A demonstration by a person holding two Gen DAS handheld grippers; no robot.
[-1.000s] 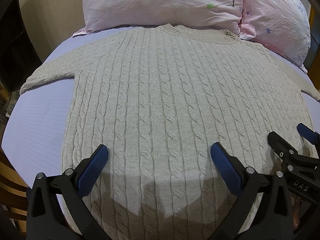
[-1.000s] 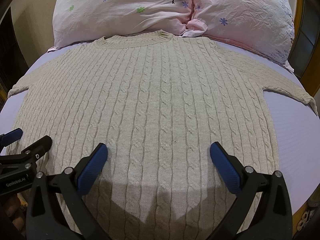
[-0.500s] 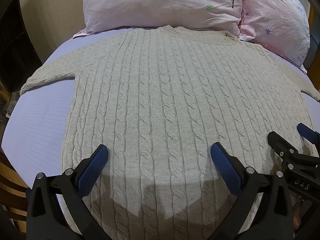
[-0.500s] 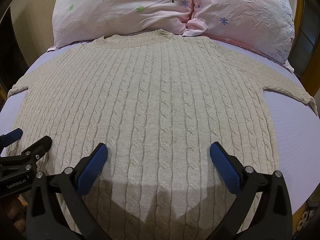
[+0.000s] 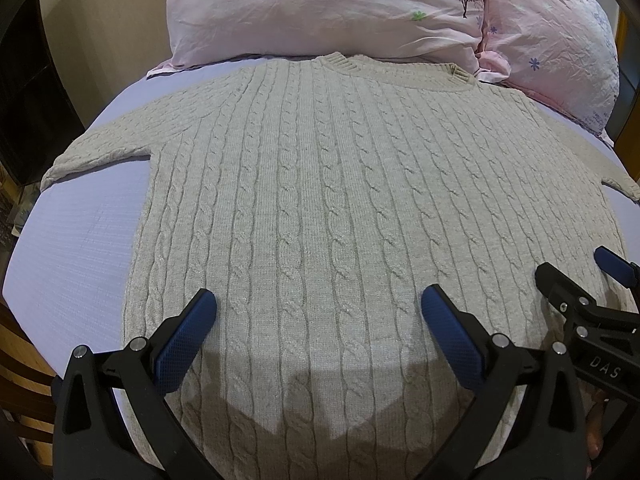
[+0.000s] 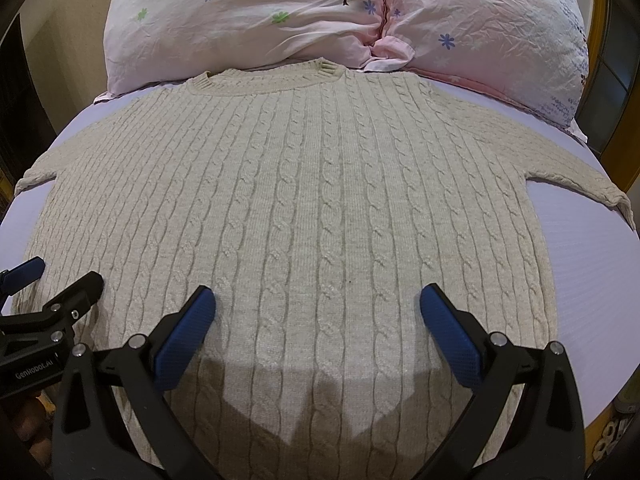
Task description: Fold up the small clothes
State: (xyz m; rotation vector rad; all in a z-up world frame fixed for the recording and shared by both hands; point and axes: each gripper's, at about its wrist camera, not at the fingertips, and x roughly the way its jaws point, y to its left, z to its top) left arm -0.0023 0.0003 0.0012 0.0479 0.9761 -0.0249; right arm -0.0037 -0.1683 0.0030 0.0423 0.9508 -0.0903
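Note:
A beige cable-knit sweater (image 5: pixel 320 200) lies flat and spread out on the lavender bed sheet (image 5: pixel 80 248), neck towards the pillows, sleeves out to both sides. It also fills the right wrist view (image 6: pixel 312 208). My left gripper (image 5: pixel 318 320) is open and empty, hovering above the sweater's lower left part. My right gripper (image 6: pixel 318 318) is open and empty above the lower right part. Each gripper shows at the edge of the other's view: the right one (image 5: pixel 580 280), the left one (image 6: pixel 52 284).
Two pink flowered pillows (image 6: pixel 248 12) (image 6: pixel 500 28) lie at the head of the bed, just behind the sweater's collar. Bare sheet (image 6: pixel 592 280) borders the sweater on both sides. Dark furniture (image 5: pixel 20 100) stands left of the bed.

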